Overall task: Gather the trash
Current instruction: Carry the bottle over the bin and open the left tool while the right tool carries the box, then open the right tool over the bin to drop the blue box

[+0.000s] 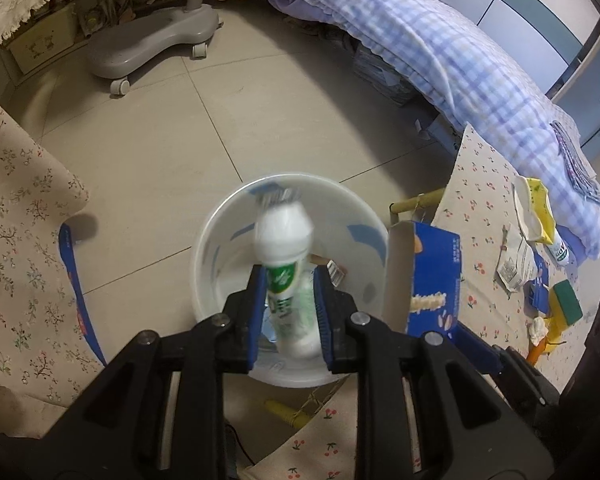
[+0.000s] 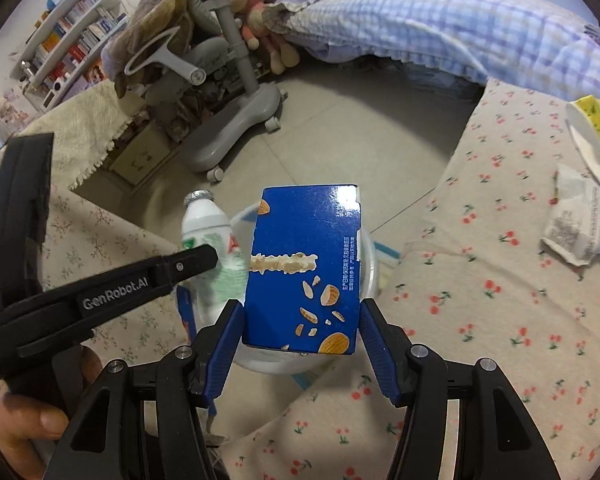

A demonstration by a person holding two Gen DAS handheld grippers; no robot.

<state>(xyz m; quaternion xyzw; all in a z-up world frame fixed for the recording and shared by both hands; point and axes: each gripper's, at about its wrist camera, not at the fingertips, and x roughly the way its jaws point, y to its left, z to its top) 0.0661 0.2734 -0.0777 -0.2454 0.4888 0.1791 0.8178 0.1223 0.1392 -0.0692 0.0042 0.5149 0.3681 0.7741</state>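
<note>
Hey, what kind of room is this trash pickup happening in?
Most likely a bedroom that doubles as a study: a bed with a blue checked quilt, a grey wheeled desk chair, and a full bookshelf behind it.

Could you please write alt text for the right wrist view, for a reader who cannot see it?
The right gripper holds a blue snack box over a white bin on the tiled floor. Beside it, the left gripper holds a white bottle; crumpled wrappers lie on the floral cloth.

Left tongs grip a white bottle — directly above the white bucket.
</note>
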